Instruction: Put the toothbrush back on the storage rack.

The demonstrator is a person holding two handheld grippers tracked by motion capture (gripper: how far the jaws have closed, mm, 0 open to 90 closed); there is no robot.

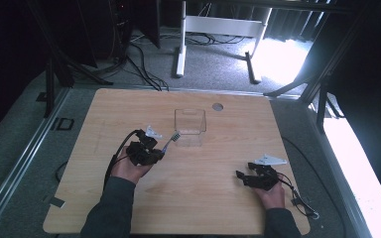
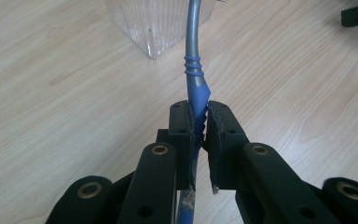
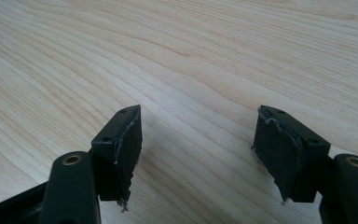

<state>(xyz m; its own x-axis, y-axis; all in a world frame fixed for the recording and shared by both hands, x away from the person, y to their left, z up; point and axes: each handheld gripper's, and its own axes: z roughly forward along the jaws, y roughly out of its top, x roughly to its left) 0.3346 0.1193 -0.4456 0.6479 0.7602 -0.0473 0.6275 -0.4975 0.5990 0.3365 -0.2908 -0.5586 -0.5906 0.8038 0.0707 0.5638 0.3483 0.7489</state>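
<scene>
A toothbrush (image 2: 195, 79) with a blue and grey handle is clamped between the jaws of my left gripper (image 2: 200, 119), which is shut on it. In the high view the toothbrush (image 1: 170, 142) points from my left gripper (image 1: 155, 151) toward a clear plastic cup (image 1: 190, 121), with its bristle head just short of the cup's near wall. The cup's ribbed corner (image 2: 158, 23) lies ahead of the jaws in the left gripper view. My right gripper (image 1: 241, 176) rests near the table's front right, open, with only bare wood between its pads (image 3: 126, 140).
The light wooden table (image 1: 203, 198) has a round grey cable port (image 1: 218, 106) behind the cup. Cables trail from both grippers toward the front edge. Beyond the table are a carpeted floor, desk legs and dark frames.
</scene>
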